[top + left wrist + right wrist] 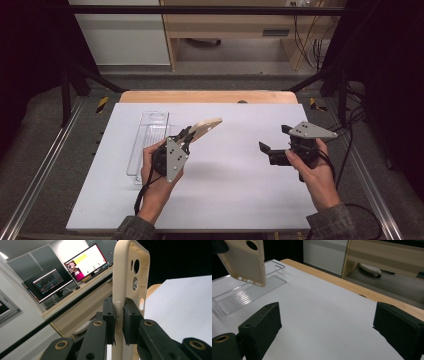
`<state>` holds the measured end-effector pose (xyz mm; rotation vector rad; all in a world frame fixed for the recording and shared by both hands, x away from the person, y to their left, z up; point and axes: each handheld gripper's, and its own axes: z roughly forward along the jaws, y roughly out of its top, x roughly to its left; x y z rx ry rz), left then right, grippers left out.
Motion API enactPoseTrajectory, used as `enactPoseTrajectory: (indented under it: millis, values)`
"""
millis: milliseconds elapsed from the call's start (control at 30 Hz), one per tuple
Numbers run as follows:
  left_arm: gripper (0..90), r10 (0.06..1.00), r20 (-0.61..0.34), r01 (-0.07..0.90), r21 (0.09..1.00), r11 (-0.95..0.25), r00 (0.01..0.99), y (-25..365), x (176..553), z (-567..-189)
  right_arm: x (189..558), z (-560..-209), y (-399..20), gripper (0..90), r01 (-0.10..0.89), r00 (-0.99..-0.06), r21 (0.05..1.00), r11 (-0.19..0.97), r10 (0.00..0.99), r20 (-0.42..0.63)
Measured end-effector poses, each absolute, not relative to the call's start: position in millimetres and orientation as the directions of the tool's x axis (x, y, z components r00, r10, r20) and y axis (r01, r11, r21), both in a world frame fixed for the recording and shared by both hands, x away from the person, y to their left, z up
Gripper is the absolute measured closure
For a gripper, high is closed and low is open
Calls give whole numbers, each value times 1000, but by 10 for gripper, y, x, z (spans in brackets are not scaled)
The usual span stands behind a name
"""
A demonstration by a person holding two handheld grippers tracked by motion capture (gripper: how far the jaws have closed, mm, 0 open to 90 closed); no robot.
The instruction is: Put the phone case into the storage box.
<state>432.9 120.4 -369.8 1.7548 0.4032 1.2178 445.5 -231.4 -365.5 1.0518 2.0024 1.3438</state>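
You hold a matt cream plastic phone case (130, 272); clear glossy ribbed plastic tray (150, 140) near your table's (240, 200) left edge; smooth matt white top, wooden far edge.

Claw (327, 332) agape — phone case (243, 261) aloft.

No text, label, brand or number can be read anywhere. Two monitors (72, 272) stand on the desk beyond the phone case (131, 277) (in the left gripper view, to its left), lit with coloured panels and small marks, but all too blurred to make out. The phone case itself bears no print that can be made out.
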Motion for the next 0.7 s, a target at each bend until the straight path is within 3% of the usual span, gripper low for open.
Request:
enactPoseTrajectory:
  millis: [700]
  values:
    - [810, 759, 485, -190, 873, -449, 435, 1515, 4414, -3542, 4260, -4084, -2543, 116, 315, -493, 933, 172, 870, 6]
